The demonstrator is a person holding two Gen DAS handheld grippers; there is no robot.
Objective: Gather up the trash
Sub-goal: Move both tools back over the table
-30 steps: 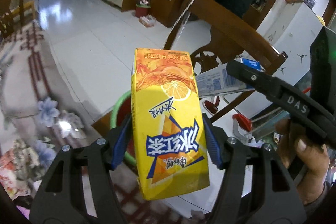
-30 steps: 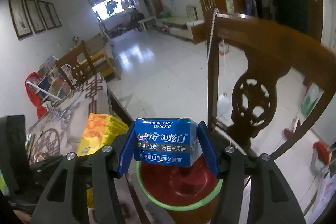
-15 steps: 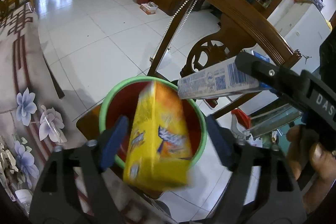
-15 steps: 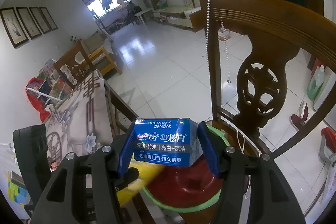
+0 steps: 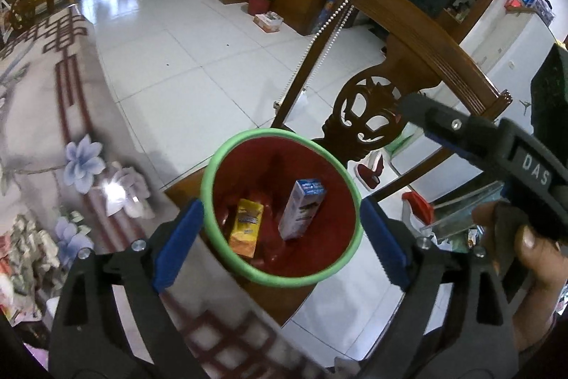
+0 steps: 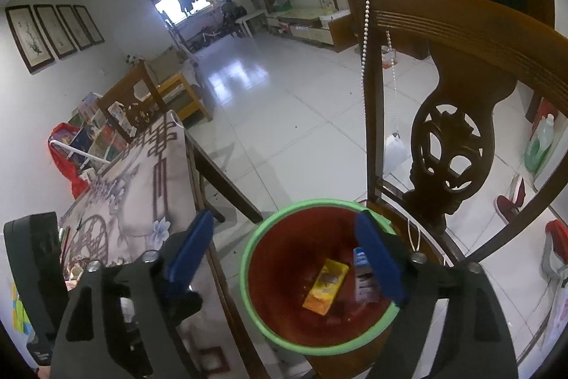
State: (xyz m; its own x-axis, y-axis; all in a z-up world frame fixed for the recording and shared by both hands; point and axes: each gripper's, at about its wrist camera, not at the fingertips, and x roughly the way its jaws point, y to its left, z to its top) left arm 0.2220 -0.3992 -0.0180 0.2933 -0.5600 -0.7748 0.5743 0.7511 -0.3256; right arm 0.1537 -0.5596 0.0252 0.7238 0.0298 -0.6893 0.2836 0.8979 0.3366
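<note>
Table (image 5: 42, 116): floral cloth, beside chair (image 5: 401, 34).
Bin (image 5: 213, 187): holds yellow carton (image 5: 246, 226), toothpaste box (image 5: 301, 208).
Left hand-held gripper (image 5: 280, 233), right hand-held gripper (image 6: 284, 258): opening, empty.

right gripper (image 6: 284, 254) jaws opening, nothing between | bin (image 6: 248, 272) lower centre, green rim, on chair (image 6: 461, 66) seat | yellow drink carton (image 6: 326, 285), toothpaste box (image 6: 364, 286) inside
</note>
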